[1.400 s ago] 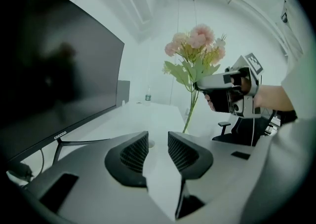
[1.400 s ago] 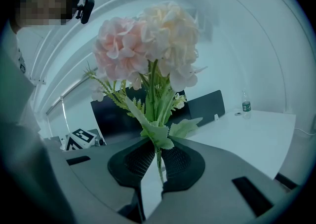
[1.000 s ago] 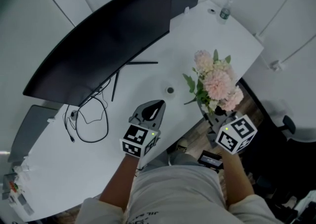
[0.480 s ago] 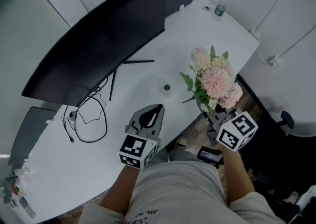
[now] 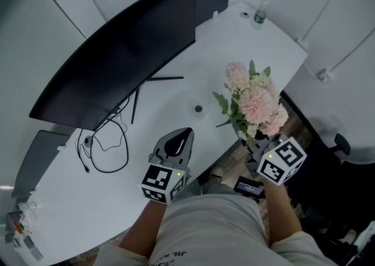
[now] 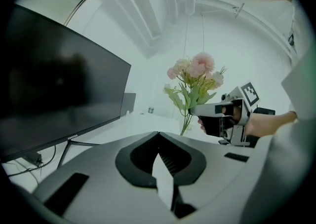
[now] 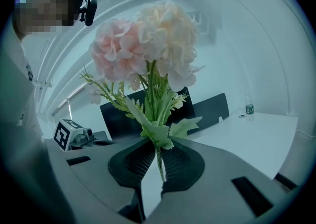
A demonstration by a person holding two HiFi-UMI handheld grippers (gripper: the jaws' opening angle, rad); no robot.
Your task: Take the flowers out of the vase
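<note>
The right gripper [image 7: 159, 171] is clamped on the green stems of the pink-and-cream flower bunch [image 7: 148, 45], upright by the white table's [image 5: 246, 36] near right edge. The left gripper [image 6: 165, 166] hovers to its left, jaws together, empty.

White table [image 5: 252, 54] from above
Monitor [image 5: 117, 54], loose cables [image 5: 89, 140], a small vase [image 5: 198, 108] and a bottle [image 5: 258, 14] stand on it.

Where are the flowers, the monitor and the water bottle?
flowers [image 5: 256, 103], head view, on the large pink bloom.
monitor [image 5: 123, 54], head view, on the middle of its dark panel.
water bottle [image 5: 258, 15], head view, on its body, at the table's far corner.
</note>
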